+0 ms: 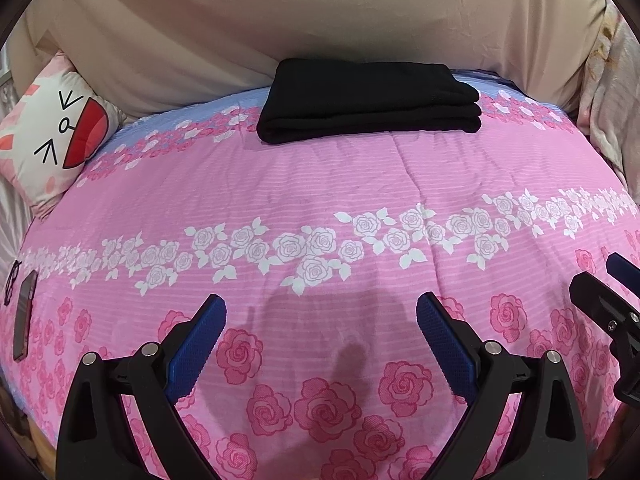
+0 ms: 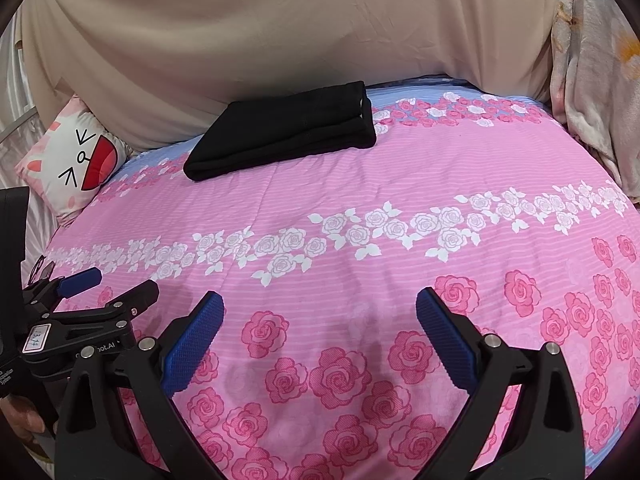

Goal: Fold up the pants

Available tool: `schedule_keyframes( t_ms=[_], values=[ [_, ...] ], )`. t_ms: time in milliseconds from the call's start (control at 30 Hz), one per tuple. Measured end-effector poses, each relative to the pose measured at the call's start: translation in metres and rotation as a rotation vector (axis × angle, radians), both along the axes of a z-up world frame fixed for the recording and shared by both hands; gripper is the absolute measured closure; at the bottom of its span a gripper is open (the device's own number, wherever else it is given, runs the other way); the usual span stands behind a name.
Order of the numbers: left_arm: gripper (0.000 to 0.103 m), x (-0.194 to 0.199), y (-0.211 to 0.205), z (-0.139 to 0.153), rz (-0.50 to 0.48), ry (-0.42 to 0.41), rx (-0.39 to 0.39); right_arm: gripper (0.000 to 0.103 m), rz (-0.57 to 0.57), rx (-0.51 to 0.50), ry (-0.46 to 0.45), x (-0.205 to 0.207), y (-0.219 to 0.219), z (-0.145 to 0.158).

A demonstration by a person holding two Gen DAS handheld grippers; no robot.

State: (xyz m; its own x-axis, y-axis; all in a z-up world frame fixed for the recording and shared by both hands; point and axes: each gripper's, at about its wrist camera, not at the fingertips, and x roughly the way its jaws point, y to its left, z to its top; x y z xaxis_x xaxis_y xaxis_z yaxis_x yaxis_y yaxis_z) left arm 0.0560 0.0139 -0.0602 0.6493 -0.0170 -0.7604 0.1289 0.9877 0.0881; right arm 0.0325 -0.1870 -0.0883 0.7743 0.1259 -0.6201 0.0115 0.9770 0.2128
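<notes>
The black pants point(image 1: 368, 100) lie folded into a compact rectangle at the far side of the bed, also seen in the right wrist view point(image 2: 284, 132). My left gripper point(image 1: 321, 308) hovers open over the near part of the pink bedspread, far from the pants, nothing between its blue pads. My right gripper point(image 2: 320, 304) is open too, empty, at the same near edge. Each gripper shows in the other's view: the right gripper point(image 1: 608, 280) at the right margin, the left gripper point(image 2: 116, 284) at the lower left.
A pink rose-patterned bedspread point(image 1: 320, 208) covers the bed. A cat-face pillow point(image 1: 52, 132) sits at the far left, a phone point(image 1: 24, 316) and glasses at the left edge. A beige sheet point(image 1: 320, 12) hangs behind; a floral blanket point(image 2: 592, 80) drapes at the right.
</notes>
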Motion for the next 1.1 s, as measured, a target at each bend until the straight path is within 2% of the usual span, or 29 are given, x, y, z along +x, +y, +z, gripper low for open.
schedule_keyframes(
  t_ms=[400,800,1000,1100],
  values=[
    [0.008,-0.0012,0.001,0.0013,0.003,-0.011,0.005,0.008,0.01,0.001,0.002,0.0004,0.0,0.0001],
    [0.008,-0.0003,-0.0013,0.001,-0.048,0.012,-0.027,0.008,0.008,0.001,0.001,-0.0004,0.0014,-0.0003],
    [0.008,-0.0053,-0.0031,0.0028,-0.063,-0.019,-0.042,0.008,0.009,0.001,0.003,-0.0007,0.0004,-0.0007],
    [0.008,-0.0069,-0.0055,0.0037,-0.061,-0.037,-0.026,0.008,0.007,0.0,0.002,-0.0009,0.0008,-0.0007]
  ],
)
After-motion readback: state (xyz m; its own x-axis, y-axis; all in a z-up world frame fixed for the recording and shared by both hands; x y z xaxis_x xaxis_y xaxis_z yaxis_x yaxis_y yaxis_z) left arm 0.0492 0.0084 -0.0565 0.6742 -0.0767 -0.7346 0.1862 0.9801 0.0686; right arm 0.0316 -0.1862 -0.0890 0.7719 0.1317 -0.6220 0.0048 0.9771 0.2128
